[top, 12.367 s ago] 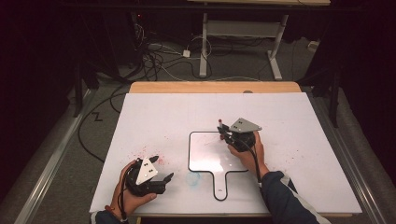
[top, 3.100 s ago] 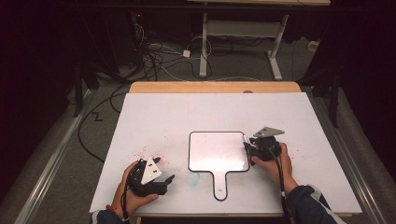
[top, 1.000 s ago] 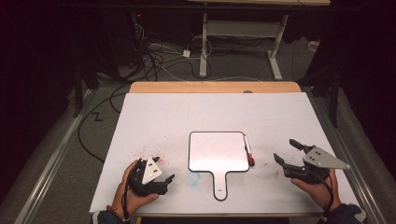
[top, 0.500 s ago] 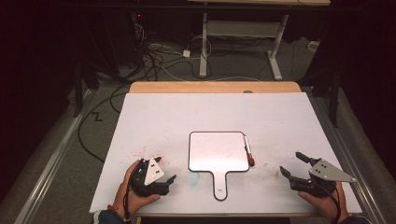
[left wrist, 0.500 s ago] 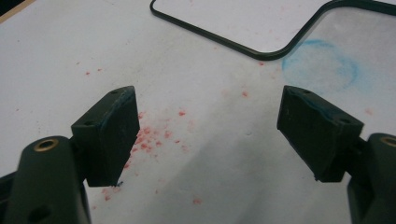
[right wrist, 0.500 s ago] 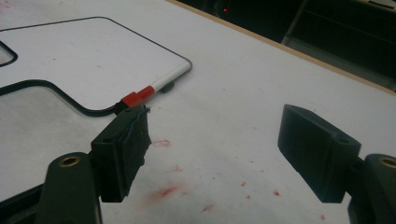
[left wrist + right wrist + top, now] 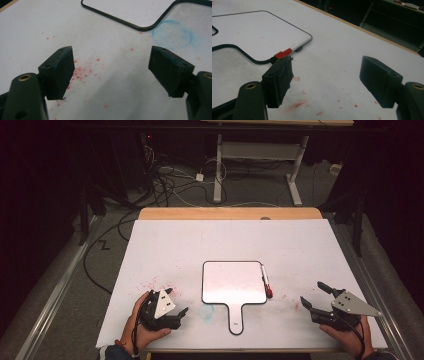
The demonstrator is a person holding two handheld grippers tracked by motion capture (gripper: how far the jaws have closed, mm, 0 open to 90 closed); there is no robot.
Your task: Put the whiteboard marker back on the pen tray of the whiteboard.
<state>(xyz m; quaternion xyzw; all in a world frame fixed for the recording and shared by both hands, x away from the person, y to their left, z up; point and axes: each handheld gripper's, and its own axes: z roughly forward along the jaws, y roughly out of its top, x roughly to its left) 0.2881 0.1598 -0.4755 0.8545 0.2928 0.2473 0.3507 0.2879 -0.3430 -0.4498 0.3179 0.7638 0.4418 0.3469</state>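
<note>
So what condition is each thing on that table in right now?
Whiteboard paddle: flat on the table, blank.
Marker: lying along the paddle's right edge, red end toward the person.
Left gripper: open, holding nothing.
Right gripper: open, holding nothing.
Table: speckled with red marks, one blue smudge.

Marker [image 7: 291, 49] tip behind right gripper's jaws

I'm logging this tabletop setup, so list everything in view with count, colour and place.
Whiteboard paddle: one, white with black rim and handle, mid-table.
Marker: one, white with red end, along the paddle's right edge.
Blue smudge: one, left of the paddle's handle.
Red specks: many, scattered on the table sheet.
Table sheet: one, white, over a wooden tabletop.
Cables: several, on the floor beyond.
Left gripper: black, open, near-left corner, empty.
Right gripper: black, open, near-right corner, empty.
</note>
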